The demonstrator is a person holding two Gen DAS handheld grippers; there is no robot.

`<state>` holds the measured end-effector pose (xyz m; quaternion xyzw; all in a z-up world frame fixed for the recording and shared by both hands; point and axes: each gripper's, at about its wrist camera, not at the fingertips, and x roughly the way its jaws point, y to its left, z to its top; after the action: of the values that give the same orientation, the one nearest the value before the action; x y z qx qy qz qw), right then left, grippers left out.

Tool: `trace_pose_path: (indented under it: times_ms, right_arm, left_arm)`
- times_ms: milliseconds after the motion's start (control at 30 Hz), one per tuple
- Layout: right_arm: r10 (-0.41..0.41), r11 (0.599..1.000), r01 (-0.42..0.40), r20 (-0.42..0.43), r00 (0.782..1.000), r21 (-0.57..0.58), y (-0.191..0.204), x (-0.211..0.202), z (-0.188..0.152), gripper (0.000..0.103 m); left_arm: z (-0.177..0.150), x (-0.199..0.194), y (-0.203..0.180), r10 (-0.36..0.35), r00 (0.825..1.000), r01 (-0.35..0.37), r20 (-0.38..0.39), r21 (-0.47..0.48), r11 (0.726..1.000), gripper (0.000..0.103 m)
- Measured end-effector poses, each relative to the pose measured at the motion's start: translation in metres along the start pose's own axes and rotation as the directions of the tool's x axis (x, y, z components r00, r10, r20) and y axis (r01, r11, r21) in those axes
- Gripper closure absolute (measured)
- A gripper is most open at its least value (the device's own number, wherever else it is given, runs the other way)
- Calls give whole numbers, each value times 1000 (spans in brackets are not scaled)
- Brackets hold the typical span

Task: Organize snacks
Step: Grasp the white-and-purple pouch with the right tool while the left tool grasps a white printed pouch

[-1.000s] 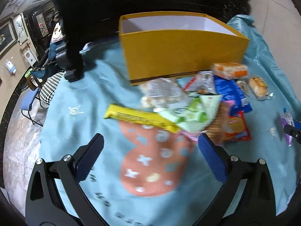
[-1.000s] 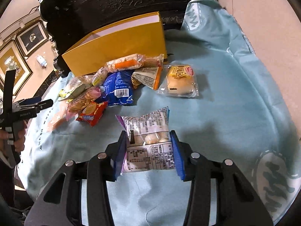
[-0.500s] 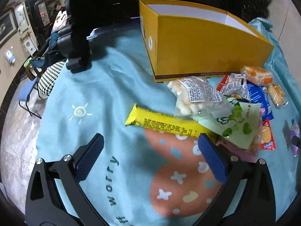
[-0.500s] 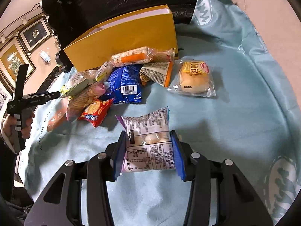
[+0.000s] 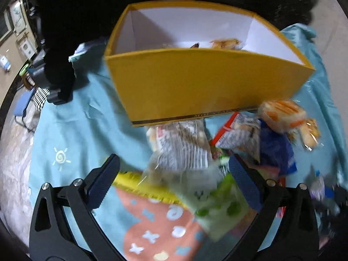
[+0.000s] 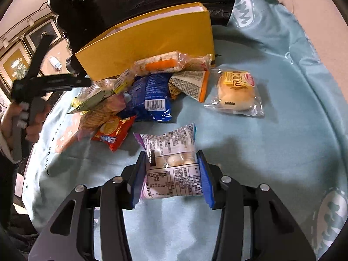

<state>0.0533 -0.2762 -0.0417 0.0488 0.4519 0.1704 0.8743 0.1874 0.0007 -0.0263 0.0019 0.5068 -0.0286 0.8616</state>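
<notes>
Hand-held gripper (image 6: 171,174) above pale blue cloth (image 6: 271,152), framed pictures (image 6: 15,65) beyond

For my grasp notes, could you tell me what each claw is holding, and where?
The right claw grips the clear packet of white balls by its two side edges. The left claw stands open, holding nothing.

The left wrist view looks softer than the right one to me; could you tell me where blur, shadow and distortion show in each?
Left wrist view: motion smear over the snack pile, worst on the green packet; the yellow box stays fairly crisp, its edges bowed by the fisheye. Right wrist view: sharp, print legible on the packet in the right tongs; soft shadow on the blue cloth; corners dark.
</notes>
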Motion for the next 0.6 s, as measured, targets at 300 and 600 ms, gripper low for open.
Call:
trace_pose_path:
  times_ms: [300,600]
  right_arm:
    - [3,1000,-3,12,1000,-23,1,-5,6,57]
    - [38,997,-35,55,998,-65,28,-14,19,57]
  left_arm:
    - [5,50,5,-34,992,25,-125,-76,997,36]
    - [-10,-9,-6,2,1000,-2,8,6,1000,75]
